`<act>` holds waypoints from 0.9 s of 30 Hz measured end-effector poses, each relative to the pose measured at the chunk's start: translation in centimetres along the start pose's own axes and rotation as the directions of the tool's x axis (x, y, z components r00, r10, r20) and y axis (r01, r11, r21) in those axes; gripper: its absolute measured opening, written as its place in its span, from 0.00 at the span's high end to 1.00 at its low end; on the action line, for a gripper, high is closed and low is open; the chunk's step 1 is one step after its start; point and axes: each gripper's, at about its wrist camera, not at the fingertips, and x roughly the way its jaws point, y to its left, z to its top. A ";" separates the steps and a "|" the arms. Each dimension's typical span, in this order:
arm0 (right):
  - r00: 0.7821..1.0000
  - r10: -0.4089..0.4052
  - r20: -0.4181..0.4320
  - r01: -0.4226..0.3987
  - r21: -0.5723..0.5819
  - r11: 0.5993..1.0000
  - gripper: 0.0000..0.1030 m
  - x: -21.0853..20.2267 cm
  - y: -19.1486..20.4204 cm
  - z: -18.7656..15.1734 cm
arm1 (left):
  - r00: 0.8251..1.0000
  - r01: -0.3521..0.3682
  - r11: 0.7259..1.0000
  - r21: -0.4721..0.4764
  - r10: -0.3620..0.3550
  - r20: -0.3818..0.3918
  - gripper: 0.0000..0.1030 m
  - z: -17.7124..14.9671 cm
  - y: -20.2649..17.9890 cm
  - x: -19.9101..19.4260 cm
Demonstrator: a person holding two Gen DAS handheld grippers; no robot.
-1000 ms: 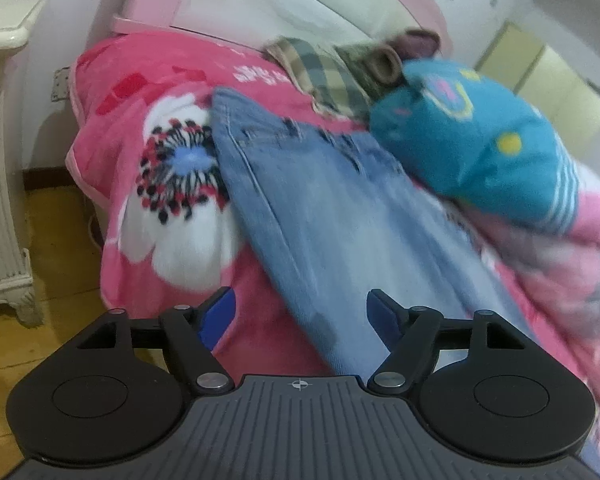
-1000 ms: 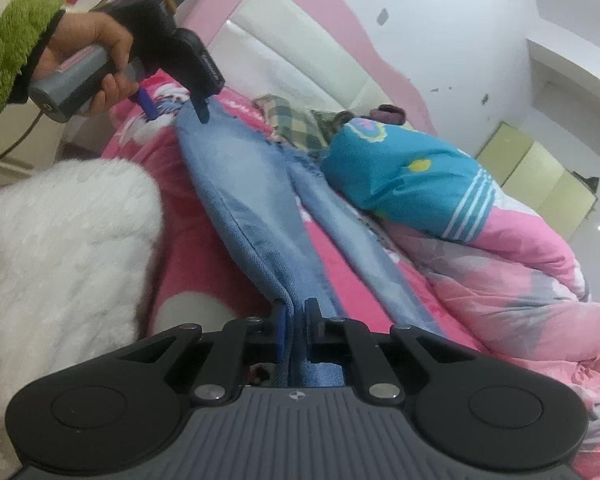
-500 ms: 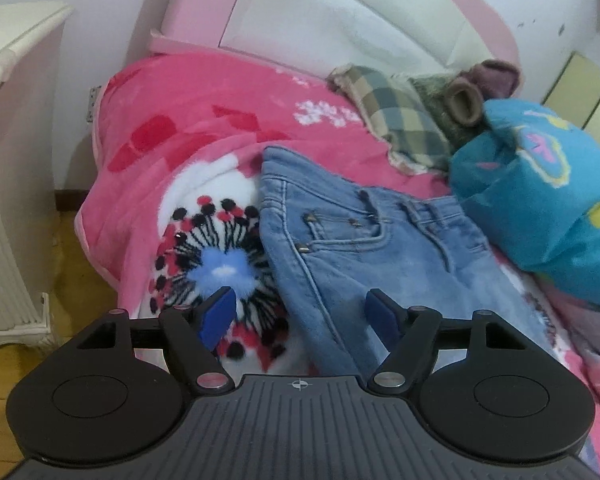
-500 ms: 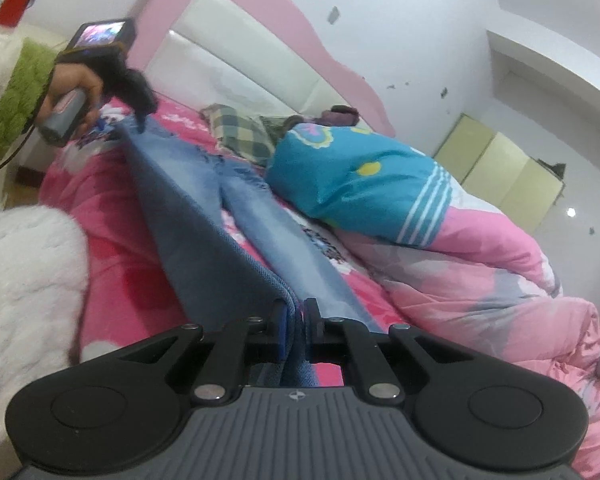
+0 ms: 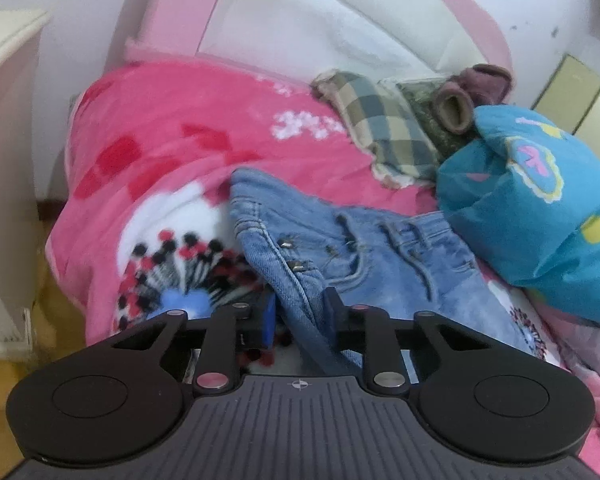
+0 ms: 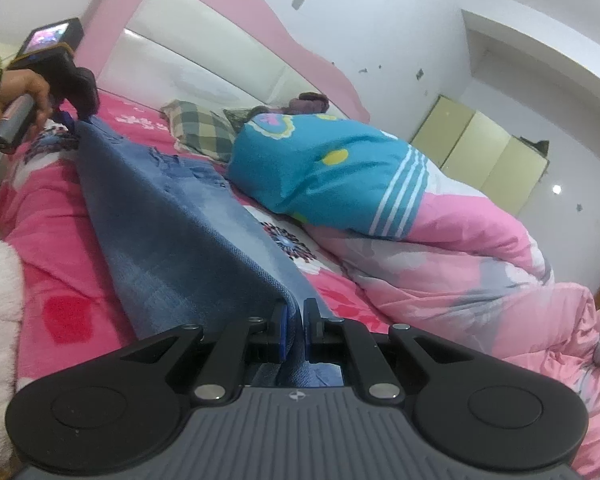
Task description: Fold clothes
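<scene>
Two grippers, one pair of jeans [image 6: 172, 236] stretched along the pink blanket [image 5: 172, 152].

Right gripper [image 6: 295, 330] is clamped on the leg end; left gripper [image 5: 300, 316] has its fingers around the waistband's side edge, narrowed, though I cannot tell whether they pinch it. No finished fold shows yet: the jeans lie at full length beside the blue duvet [image 6: 324, 168], so the folding looks barely begun.

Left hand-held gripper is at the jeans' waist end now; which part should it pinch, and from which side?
Take the folded side edge of the jeans just below the waistband, coming in from the bed's near edge. That seam ridge stands up off the pink blanket between the left hand-held gripper fingers, while the right hand-held gripper holds the leg end.
</scene>
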 end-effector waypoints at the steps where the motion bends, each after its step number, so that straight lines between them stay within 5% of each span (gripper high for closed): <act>1: 1.000 -0.004 -0.003 0.004 0.003 1.000 0.94 0.3 -0.3 0.0 | 1.000 0.009 1.000 0.003 -0.009 0.013 0.83 0.2 -0.5 -0.2; 12: 0.996 -0.074 -0.054 0.081 0.140 0.987 0.94 6.0 -7.2 -0.8 | 0.978 0.183 0.978 0.099 -0.191 0.080 0.86 3.3 -12.3 3.5; 19: 0.984 -0.019 -0.175 0.069 0.282 0.957 0.94 12.4 -11.1 -3.7 | 0.990 0.141 0.969 0.204 -0.142 -0.010 0.92 1.3 -17.8 12.0; 27: 0.964 0.009 -0.264 0.080 0.323 0.943 0.94 17.4 -11.5 -6.3 | 0.987 0.134 0.968 0.211 -0.111 -0.115 0.90 -0.9 -17.9 17.6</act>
